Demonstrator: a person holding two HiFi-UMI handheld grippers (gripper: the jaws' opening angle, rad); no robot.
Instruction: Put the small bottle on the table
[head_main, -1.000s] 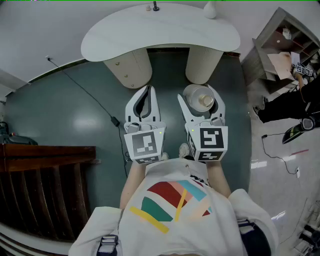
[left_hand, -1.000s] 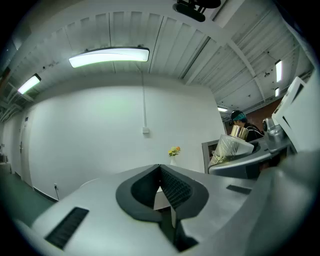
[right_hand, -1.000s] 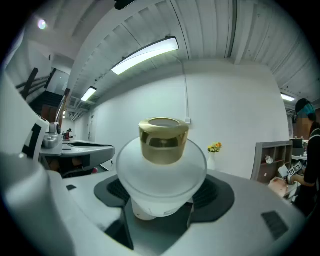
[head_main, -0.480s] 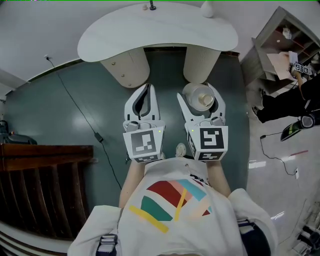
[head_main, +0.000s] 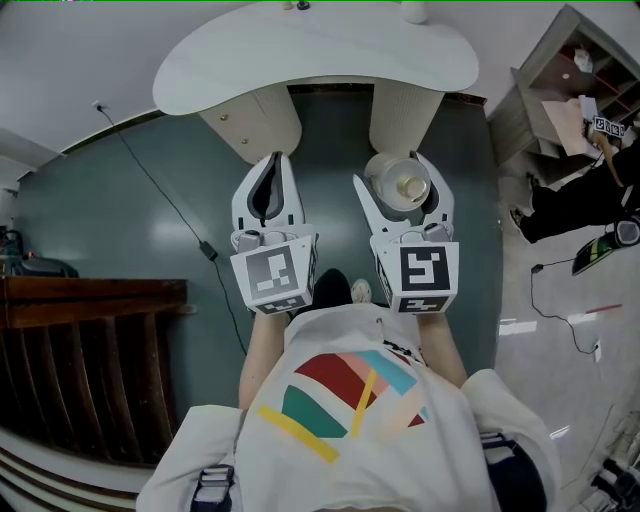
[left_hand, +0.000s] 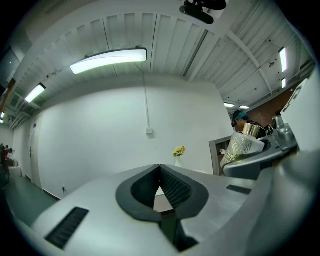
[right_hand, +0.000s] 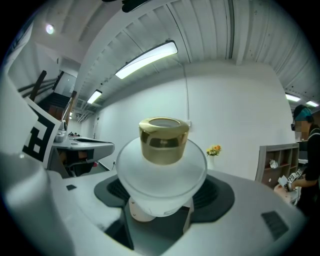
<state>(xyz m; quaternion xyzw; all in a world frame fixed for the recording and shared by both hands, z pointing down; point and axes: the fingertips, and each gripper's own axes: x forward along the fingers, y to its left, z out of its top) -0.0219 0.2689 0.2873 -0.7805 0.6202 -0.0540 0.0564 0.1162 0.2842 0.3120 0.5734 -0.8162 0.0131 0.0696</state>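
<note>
A small frosted white bottle (head_main: 399, 186) with a gold cap (right_hand: 163, 140) sits between the jaws of my right gripper (head_main: 395, 172), which is shut on its round body (right_hand: 162, 182). It is held above the dark green floor, just short of the white curved table (head_main: 310, 55) ahead. My left gripper (head_main: 271, 160) hangs beside it at the left. Its dark pads (left_hand: 172, 187) meet at the tips, with nothing held between them. In the left gripper view the bottle (left_hand: 242, 147) shows at the right edge.
Two cream pedestal legs (head_main: 255, 120) (head_main: 405, 110) stand under the table, close ahead of both grippers. A white vase (head_main: 413, 10) stands at the tabletop's far edge. A dark wooden bench (head_main: 90, 330) lies at the left, a cable (head_main: 165, 190) crosses the floor, and shelves (head_main: 570, 90) with a person (head_main: 580, 200) are at the right.
Both grippers have come closer to the table's legs, the bottle still held. The left gripper has drifted a little to the left. A dark shoe now shows between the grippers.
</note>
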